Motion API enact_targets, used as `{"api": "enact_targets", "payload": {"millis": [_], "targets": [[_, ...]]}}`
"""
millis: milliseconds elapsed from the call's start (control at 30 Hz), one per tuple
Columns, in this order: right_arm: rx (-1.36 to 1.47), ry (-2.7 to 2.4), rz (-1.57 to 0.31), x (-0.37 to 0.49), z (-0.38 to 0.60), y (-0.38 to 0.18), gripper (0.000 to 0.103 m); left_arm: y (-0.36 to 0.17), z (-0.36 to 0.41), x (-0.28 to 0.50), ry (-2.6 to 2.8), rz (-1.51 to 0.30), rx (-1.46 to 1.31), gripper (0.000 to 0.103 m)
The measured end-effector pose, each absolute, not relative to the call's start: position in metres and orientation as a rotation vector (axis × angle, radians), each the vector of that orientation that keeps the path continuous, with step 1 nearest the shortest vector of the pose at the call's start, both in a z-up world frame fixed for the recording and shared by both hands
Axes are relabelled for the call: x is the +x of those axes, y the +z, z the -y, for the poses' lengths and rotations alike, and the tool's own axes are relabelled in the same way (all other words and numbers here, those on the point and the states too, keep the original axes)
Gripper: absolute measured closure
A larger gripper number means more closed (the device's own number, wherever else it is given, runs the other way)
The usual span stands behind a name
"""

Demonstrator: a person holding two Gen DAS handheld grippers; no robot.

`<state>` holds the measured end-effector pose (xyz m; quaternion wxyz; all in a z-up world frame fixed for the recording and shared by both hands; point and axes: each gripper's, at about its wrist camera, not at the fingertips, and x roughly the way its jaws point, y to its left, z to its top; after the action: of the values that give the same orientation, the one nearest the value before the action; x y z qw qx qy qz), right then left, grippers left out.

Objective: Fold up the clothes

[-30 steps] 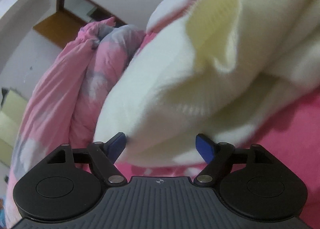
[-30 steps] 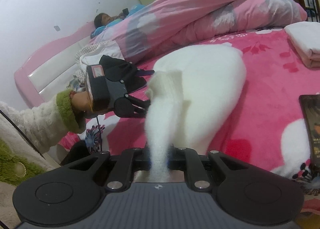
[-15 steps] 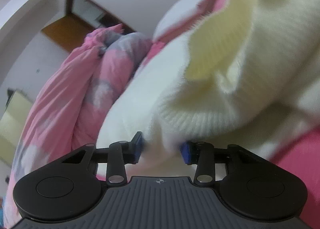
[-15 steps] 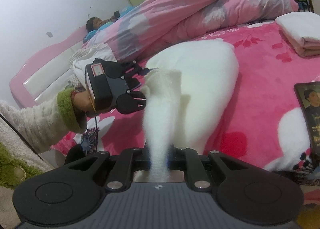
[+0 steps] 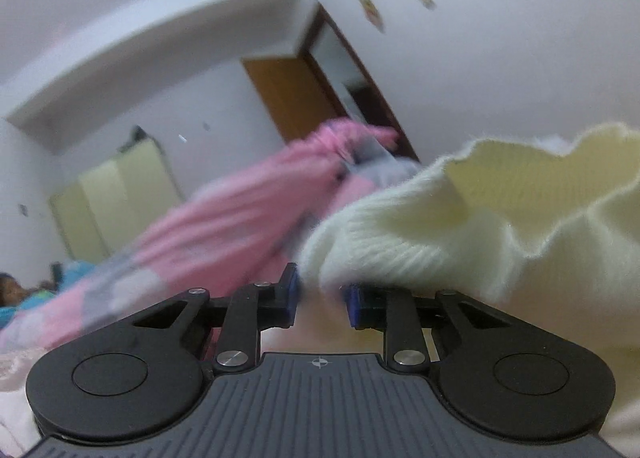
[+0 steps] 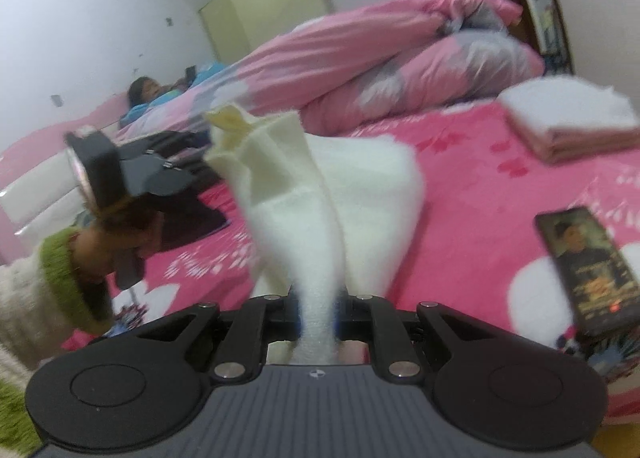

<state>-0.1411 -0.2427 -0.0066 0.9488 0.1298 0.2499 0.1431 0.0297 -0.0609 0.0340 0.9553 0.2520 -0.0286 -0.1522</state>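
left wrist view: the left gripper (image 5: 320, 298) has its blue fingers (image 5: 289, 294) narrowly parted, pinching the cream sweater (image 5: 460, 226) by a ribbed edge.

right wrist view: the right gripper (image 6: 319, 322) fingers are clamped on a bunched strip of the sweater (image 6: 320, 194), raised above the pink bed (image 6: 480, 194).

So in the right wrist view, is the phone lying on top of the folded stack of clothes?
No, the phone lies on the pink bedspread near the right edge, apart from the folded stack farther back.

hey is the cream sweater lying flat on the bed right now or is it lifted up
Lifted. The right tool is shut on the cream sweater, and the left tool pinches another edge; the fabric hangs bunched above the pink bed.
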Motion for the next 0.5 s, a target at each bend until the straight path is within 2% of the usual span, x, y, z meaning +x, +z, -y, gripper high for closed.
{"api": "enact_targets", "payload": {"millis": [233,500], "targets": [[0.075,0.157,-0.332,-0.149,0.212,0.015,0.089,0.086,0.053,0.001,-0.234,0.168,0.354,0.081],[0.034,0.209,-0.116,-0.152,0.185,0.047,0.089,0.142,0.036,-0.042,-0.114,0.343,0.352,0.081]]}}
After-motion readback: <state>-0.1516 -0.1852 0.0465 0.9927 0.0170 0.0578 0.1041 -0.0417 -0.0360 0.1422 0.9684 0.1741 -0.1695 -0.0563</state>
